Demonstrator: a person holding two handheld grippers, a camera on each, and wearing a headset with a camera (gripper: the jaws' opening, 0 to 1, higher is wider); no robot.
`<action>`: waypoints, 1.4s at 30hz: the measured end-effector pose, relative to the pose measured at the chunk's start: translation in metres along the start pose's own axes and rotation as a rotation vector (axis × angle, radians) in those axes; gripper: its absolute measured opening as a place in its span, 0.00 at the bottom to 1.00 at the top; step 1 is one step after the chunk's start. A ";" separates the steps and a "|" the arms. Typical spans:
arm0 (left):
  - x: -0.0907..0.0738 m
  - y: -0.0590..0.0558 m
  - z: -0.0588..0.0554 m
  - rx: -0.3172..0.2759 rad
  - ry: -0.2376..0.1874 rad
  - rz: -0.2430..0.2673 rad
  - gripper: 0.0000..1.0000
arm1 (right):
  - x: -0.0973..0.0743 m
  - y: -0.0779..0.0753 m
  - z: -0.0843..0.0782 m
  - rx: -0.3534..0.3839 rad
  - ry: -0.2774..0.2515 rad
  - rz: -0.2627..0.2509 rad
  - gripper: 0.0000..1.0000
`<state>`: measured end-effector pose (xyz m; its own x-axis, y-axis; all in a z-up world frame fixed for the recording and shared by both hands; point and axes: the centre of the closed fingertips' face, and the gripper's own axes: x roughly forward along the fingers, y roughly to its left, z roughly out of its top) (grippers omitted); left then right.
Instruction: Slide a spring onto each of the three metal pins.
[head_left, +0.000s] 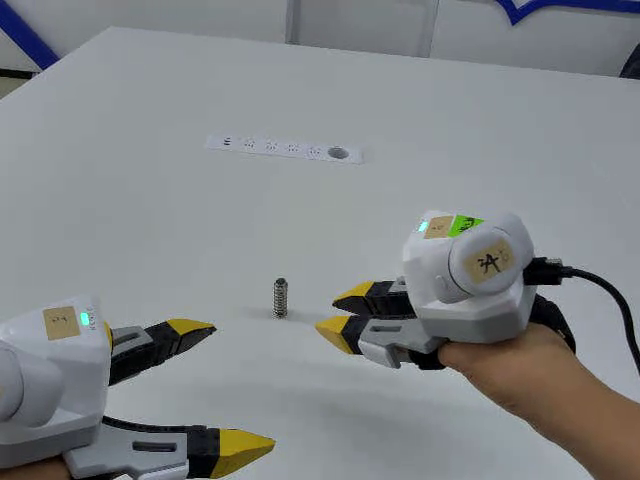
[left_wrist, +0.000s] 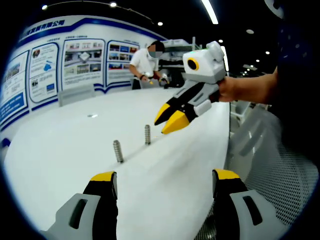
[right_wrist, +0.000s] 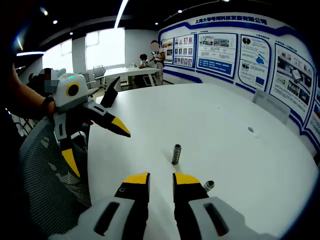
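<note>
The left hand-held gripper (head_left: 230, 388) is gaping wide, empty. The right hand-held gripper (head_left: 338, 313), barely open and empty, is hovering near a spring-covered pin (head_left: 280, 297) on the bench (head_left: 150, 220); its jaw is half hiding a second pin (right_wrist: 208, 185).

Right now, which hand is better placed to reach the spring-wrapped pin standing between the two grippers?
The right, I'd judge. The right gripper has its tips close beside the pin and pointing at it, jaws slightly apart and empty; the left gripper sits farther back, open wide.
</note>
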<state>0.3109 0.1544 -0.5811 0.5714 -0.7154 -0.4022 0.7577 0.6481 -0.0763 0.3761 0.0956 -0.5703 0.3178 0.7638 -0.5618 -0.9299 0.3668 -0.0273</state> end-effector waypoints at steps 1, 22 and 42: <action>0.000 0.000 0.000 0.000 -0.001 0.000 0.79 | -0.003 0.000 -0.002 0.003 0.000 -0.001 0.19; 0.000 0.000 -0.001 -0.010 0.006 0.004 0.79 | -0.070 -0.022 -0.049 0.071 -0.031 -0.072 0.23; 0.000 0.001 -0.002 -0.023 0.008 0.005 0.81 | -0.119 -0.045 -0.081 0.118 -0.088 -0.153 0.35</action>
<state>0.3105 0.1556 -0.5831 0.5726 -0.7099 -0.4100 0.7474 0.6576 -0.0948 0.3653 -0.0550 -0.5686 0.4736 0.7356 -0.4843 -0.8428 0.5381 -0.0067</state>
